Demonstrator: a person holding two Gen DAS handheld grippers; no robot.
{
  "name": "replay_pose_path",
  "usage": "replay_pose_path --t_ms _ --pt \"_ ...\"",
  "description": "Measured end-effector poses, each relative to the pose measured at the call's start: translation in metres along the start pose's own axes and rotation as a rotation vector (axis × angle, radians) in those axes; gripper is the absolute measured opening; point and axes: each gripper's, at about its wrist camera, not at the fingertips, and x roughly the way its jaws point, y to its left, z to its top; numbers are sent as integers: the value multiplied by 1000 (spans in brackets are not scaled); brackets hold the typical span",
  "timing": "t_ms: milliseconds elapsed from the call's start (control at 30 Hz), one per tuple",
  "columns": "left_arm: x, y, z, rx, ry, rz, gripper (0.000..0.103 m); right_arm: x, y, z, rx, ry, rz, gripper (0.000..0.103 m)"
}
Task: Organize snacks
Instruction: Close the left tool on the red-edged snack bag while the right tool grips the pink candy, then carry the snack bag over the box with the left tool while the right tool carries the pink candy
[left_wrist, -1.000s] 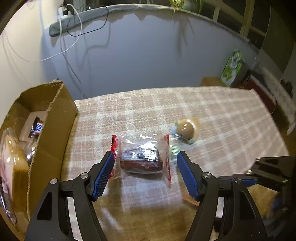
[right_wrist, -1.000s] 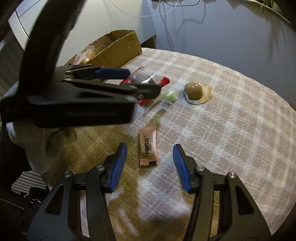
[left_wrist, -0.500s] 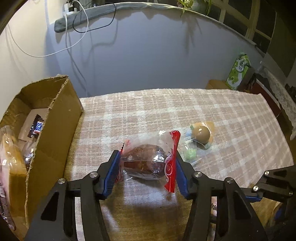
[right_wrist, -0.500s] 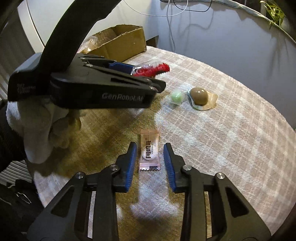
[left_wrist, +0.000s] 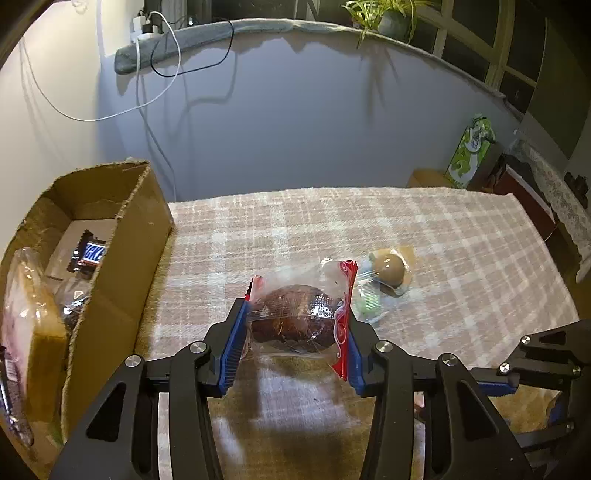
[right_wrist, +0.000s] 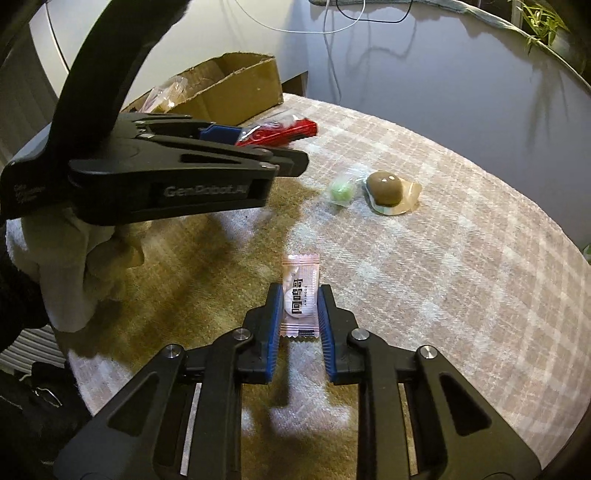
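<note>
Jaws of the left gripper (left_wrist: 295, 347) are closing on a clear packet with red ends (left_wrist: 301, 314) that holds a dark brown cake; the blue pads (left_wrist: 233, 350) press into both crinkled ends of the wrapper, so the packet is gripped between them, with its shadow on the cloth below it. Jaws of the right gripper (right_wrist: 297, 325) stand almost together, clamped on the two long edges of a small pink sachet (right_wrist: 300, 295) with dark printed characters, which lies flat on the tabletop (right_wrist: 461, 295) with its far end sticking out beyond the pads. A checked beige and white cloth covers the tabletop. Farther out on it, a brown round sweet in a clear blister (left_wrist: 388, 271) lies touching or just beside a small green sweet in clear wrap (left_wrist: 367, 304); both lie well apart from the sachet. At the left edge of the tabletop stands an open cardboard box (left_wrist: 122, 258) that already holds a dark chocolate bar (left_wrist: 88, 254) and other wrapped snacks, among them a large clear bag (left_wrist: 26, 317). In the right wrist view the left gripper crosses the upper left of the picture, held by a hand in a white glove (right_wrist: 66, 266). Behind the tabletop a white cable (left_wrist: 140, 92) hangs down a pale wall.
</note>
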Motion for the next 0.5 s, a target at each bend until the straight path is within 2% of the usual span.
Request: replay_pose_path --t_ms 500 --pt "-43 -12 -4 19 -77 -12 45 -25 3 -8 36 -41 -22 20"
